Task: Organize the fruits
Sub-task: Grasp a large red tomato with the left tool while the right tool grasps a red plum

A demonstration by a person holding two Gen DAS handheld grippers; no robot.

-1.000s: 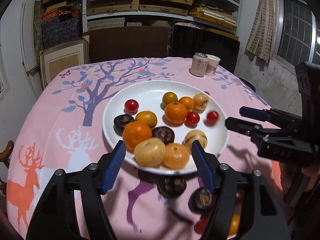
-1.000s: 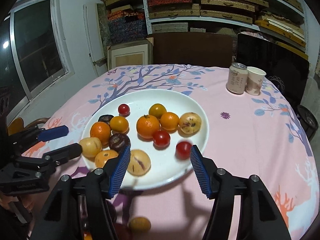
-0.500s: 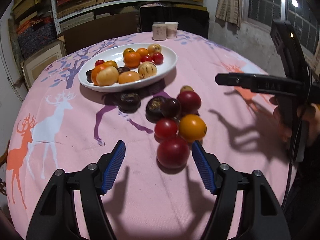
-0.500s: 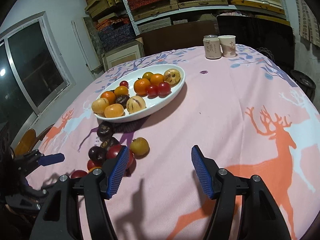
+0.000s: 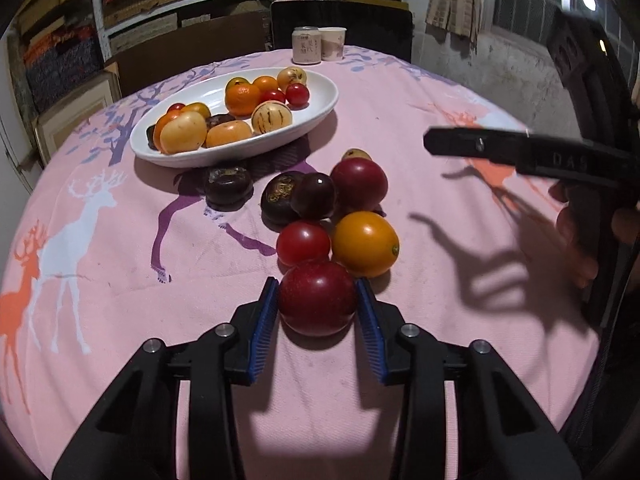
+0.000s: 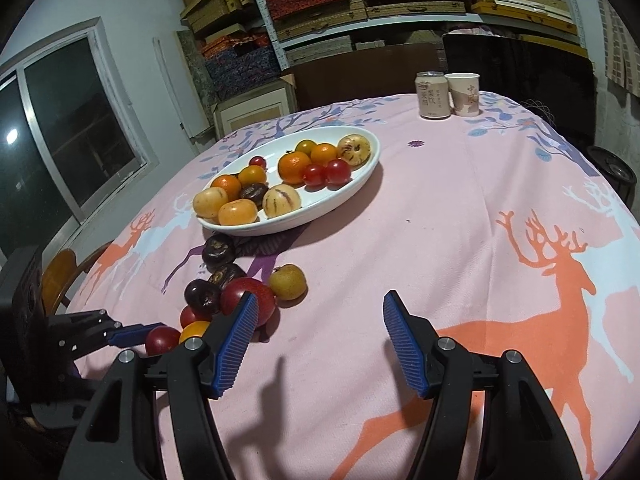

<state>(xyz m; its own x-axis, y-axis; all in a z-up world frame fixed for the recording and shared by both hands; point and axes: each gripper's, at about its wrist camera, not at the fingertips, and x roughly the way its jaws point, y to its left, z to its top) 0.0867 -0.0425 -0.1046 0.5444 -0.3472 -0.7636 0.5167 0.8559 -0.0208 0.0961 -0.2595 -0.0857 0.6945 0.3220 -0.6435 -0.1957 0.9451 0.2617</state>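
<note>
My left gripper point(image 5: 318, 300) is shut on a dark red plum point(image 5: 318, 298) that rests on the pink tablecloth; it also shows in the right wrist view point(image 6: 162, 340). Behind it lie a red tomato point(image 5: 303, 242), an orange fruit point(image 5: 365, 243), a second red plum point(image 5: 359, 185) and dark purple fruits point(image 5: 228, 188). A white oval plate point(image 5: 320, 106) holds several oranges, tomatoes and yellow fruits. My right gripper point(image 6: 316, 320) is open and empty above the cloth, right of the loose pile; it also shows in the left wrist view point(image 5: 436, 145).
A drink can point(image 6: 431, 94) and a paper cup point(image 6: 463, 93) stand at the table's far edge. A small tan fruit point(image 6: 287, 281) lies beside the pile. Chairs and shelves of boxes stand behind the table.
My left gripper has moved forward and closed its fingers onto the nearest dark red plum. The right gripper has stayed open and shifted little.
</note>
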